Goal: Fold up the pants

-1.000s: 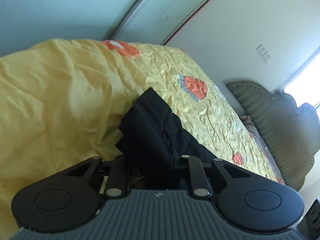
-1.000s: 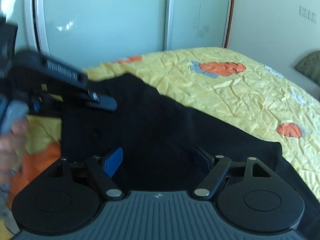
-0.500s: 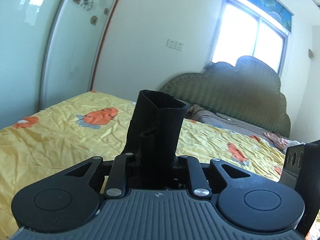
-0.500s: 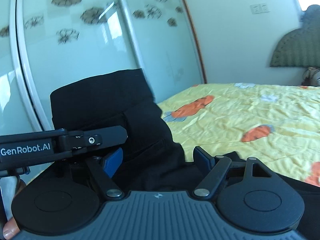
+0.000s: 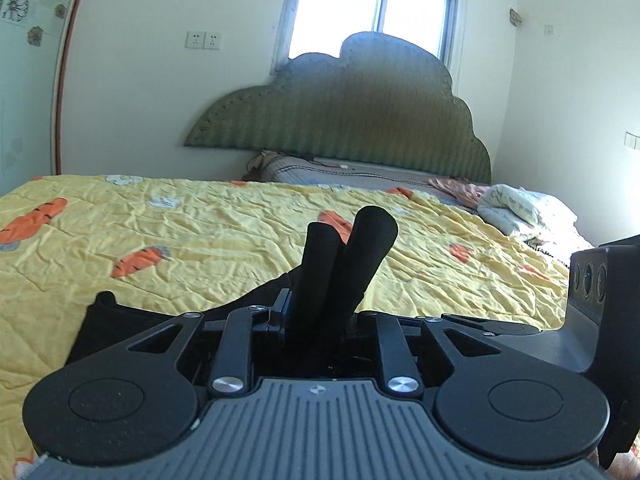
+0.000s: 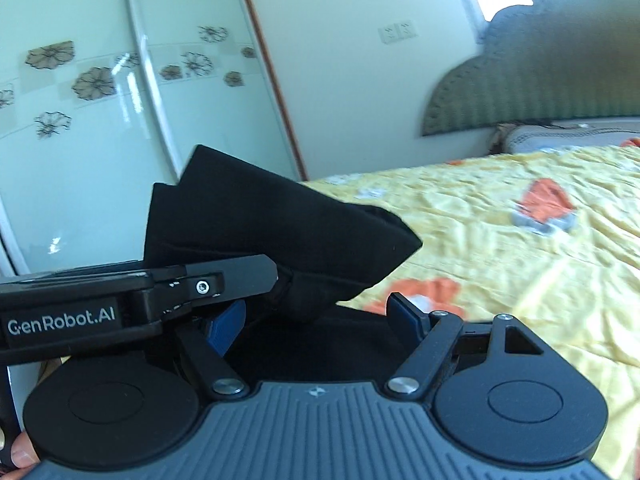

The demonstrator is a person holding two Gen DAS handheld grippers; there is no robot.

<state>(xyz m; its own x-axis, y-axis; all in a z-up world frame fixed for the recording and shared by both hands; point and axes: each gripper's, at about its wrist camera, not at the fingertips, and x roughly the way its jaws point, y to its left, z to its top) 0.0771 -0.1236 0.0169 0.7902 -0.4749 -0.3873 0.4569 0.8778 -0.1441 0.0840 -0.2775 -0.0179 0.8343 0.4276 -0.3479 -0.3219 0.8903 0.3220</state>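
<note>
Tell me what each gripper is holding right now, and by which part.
The left gripper is shut on the black pants, pinching a bunched edge that sticks up between its jaws. The right gripper is open and holds nothing.

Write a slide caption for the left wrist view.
Left claw shut on black pants, lifted over a yellow carrot-print bedspread.

Item count, referenced to the tools:

- Grippers: two. The left gripper [image 5: 316, 312] and the right gripper [image 6: 316, 316], side by side.
- Black pants [image 5: 344, 264]: one pair, bunched ahead of the left gripper's fingers.
- Bed with yellow quilt [image 5: 224, 236]: one, beyond both tools.
- Green headboard [image 5: 352, 116]: one, farthest ahead of the left gripper.
- Wall socket plates [image 5: 203, 40]: two, adjoining, up and left of it.
- Window [image 5: 376, 8]: one, above the headboard.
</note>
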